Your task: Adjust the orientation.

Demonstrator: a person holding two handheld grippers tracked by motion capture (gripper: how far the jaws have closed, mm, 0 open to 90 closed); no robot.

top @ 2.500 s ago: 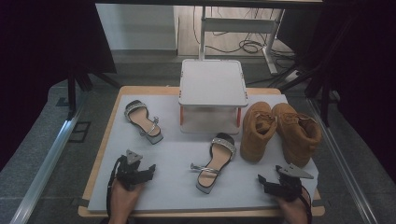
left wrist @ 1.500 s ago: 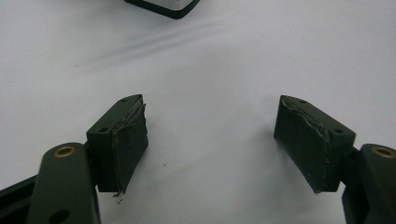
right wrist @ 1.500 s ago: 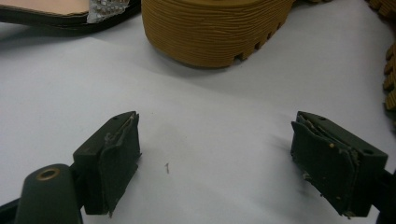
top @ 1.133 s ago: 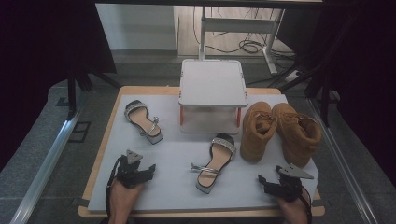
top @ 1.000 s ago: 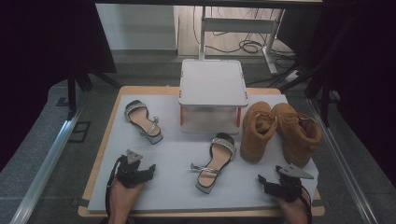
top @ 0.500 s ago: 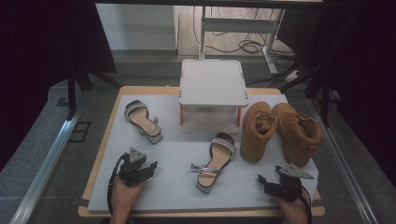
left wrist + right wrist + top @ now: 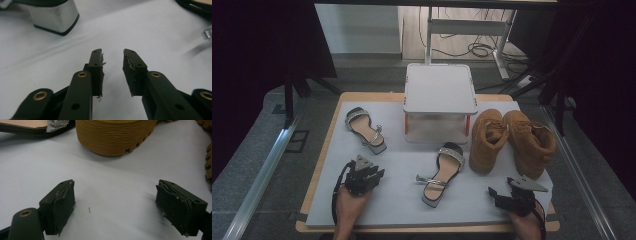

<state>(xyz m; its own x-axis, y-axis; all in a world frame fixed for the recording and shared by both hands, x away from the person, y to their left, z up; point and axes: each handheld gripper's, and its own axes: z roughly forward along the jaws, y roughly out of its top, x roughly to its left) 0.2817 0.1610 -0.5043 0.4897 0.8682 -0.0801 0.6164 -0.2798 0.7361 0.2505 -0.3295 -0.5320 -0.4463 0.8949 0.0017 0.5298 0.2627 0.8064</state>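
On the near edge of the mat, in the high view, the left gripper and right gripper rest with hands cut off by the frame. Two sandals lie apart, one far left, one in the middle; two boots stand right, beside a small white stand.

In the left gripper view, the jaws have just been closing; a narrow gap remains, nothing between them, tips over bare mat. A silver heel is cut off at the top.

In the right gripper view, the jaws stand wide apart and empty, a boot sole beyond them, cropped.
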